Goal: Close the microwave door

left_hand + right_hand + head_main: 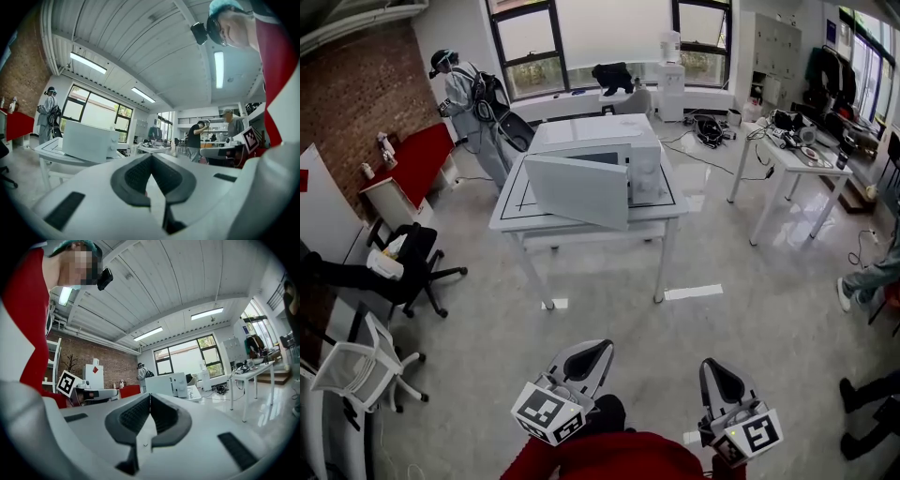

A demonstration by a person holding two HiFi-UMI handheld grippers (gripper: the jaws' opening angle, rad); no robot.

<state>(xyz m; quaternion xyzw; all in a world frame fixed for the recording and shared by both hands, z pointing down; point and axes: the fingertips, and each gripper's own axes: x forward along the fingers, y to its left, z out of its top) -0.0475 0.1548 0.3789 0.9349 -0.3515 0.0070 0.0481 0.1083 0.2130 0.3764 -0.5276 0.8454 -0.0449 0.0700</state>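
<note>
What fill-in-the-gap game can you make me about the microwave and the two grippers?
1. The door of the microwave is swung ___.
2. The microwave stands on a white ___.
3. The left gripper and the right gripper hold nothing, and the jaws of both are ___.

Missing words: open; table; shut
</note>
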